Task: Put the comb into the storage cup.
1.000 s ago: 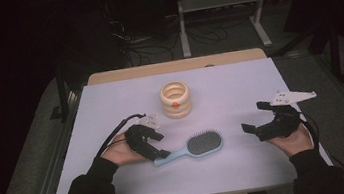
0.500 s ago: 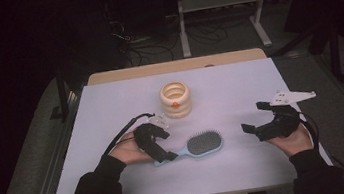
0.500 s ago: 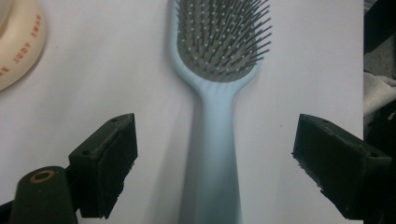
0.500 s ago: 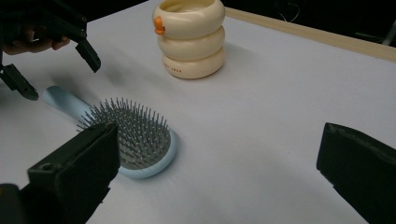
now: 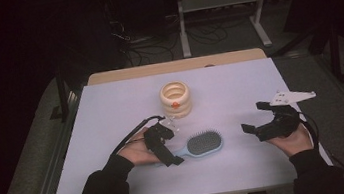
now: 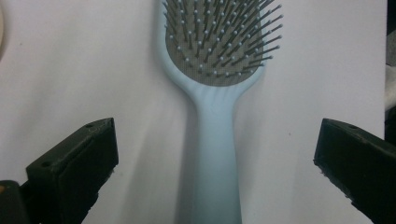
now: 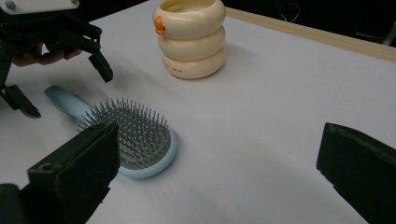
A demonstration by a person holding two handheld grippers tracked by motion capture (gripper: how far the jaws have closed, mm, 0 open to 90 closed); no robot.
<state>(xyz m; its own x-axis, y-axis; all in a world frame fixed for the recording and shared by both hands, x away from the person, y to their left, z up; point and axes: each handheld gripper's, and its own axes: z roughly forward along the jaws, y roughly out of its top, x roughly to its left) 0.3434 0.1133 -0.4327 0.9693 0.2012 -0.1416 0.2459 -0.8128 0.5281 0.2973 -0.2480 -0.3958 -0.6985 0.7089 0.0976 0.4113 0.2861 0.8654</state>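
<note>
Pale blue hairbrush [image 5: 201, 145] lies flat, bristles up, on the white table [image 5: 239, 83], in front of the cream ringed duck container [image 5: 176, 98]. Left gripper [image 5: 166, 147] is spread wide, jaws straddling the brush handle [image 6: 215, 168] without touching it. Right gripper [image 5: 258, 118] is also released, holding nothing, well off to the brush's right. Judged: brush is light, rigid plastic, smooth and possibly slippery; handle is narrow and even, the best place to clamp. Avoid the bristle pad, which would flex.
</note>
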